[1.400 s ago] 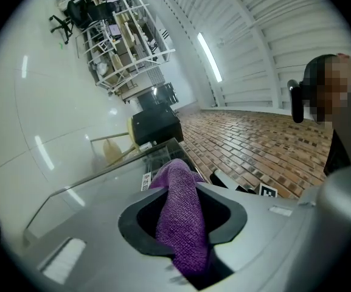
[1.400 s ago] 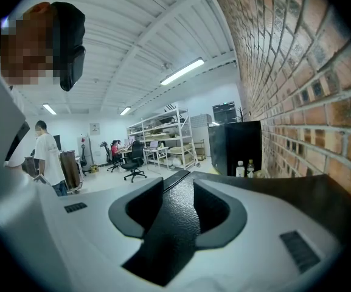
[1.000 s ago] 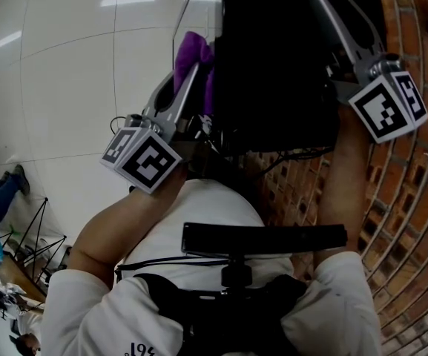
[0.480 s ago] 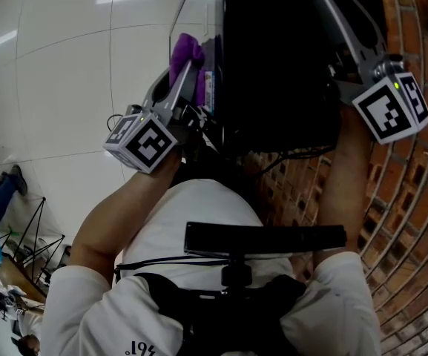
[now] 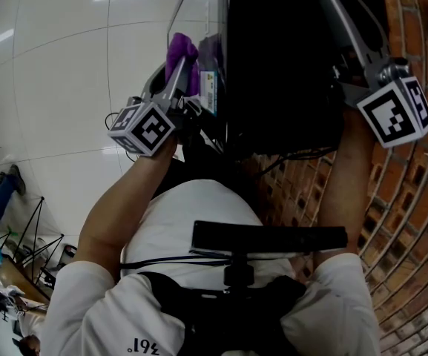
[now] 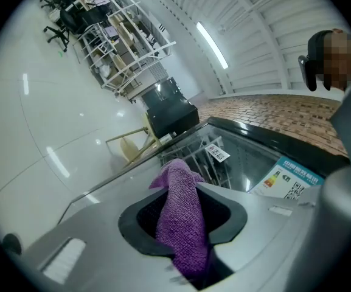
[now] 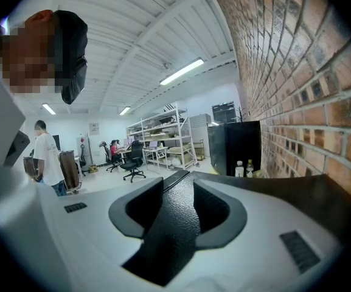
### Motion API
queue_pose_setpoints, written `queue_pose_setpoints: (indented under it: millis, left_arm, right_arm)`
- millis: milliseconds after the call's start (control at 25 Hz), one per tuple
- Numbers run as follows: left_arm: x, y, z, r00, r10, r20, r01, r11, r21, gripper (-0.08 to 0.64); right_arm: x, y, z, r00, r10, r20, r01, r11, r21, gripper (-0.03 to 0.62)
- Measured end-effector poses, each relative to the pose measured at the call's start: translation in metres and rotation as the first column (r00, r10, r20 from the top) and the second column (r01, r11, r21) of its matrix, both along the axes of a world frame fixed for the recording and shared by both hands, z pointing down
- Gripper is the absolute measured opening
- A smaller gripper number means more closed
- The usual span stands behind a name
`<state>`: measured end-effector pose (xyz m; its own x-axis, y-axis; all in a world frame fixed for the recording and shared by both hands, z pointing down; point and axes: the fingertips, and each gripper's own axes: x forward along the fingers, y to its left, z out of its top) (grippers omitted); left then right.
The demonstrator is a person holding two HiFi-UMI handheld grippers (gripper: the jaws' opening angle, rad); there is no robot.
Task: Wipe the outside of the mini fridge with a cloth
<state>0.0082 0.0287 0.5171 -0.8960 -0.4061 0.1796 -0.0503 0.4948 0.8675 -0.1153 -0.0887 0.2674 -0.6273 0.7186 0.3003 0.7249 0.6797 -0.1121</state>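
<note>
Head view: the mini fridge [image 5: 280, 65] is just a black block cut off by the top edge, too dark for any detail. What it stands on can't be made out. The left gripper [image 5: 173, 80] has its tips half buried in the purple cloth [image 5: 182, 50], so how the jaws stand isn't readable from above. The cloth sits at the fridge's left front edge, just beside the energy label [image 5: 208, 91]. The right gripper [image 5: 342, 17] reaches along the fridge's right edge, near the brick wall [image 5: 414, 199]. Its tips are lost agst the black, so contact isn't clear there.

Left gripper view settles it: jaws partly closed, pads pinching the cloth, which stands up between them & flops twd the glass door [image 6: 242, 157]. Whether the cloth actually touches the glass, can't tell. Wire shelves [image 6: 190, 157] w/ a small white tag show through the glass; the head view shows none of that.

Right gripper view: jaws abt half open, w/ a black textured edge of the fridge filling the gap and pads on both sides of it, i.e. gripped. Beyond it are shelving racks [image 7: 163, 132], an office chair [image 7: 134, 160], a person standing [image 7: 44, 157] & a black cabinet [image 7: 233, 145] w/ bottles [image 7: 244, 168] by the wall, all outside the head view's frame
</note>
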Motion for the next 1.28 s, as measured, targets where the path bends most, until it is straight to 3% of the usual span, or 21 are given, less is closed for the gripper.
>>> queue_pose_setpoints:
  millis: [760,1040,1280]
  left_arm:
    - [0.003,-0.006,0.127,0.985,0.059,-0.161,-0.076,0.992,-0.098,0.095]
    - [0.002,-0.005,0.167,0.965,0.091,-0.246,-0.131,0.980,-0.148,0.095]
    - [0.016,-0.003,0.211,0.931,0.148,-0.333,-0.214,0.962,-0.170,0.097]
  right_arm:
    - [-0.001,0.000,0.000,1.000,-0.002,-0.001,0.002,1.000,-0.001,0.147]
    - [0.000,0.000,0.000,1.000,0.002,-0.002,-0.002,1.000,-0.001,0.147]
    - [0.000,0.001,0.000,1.000,0.006,-0.003,-0.006,1.000,-0.001,0.147]
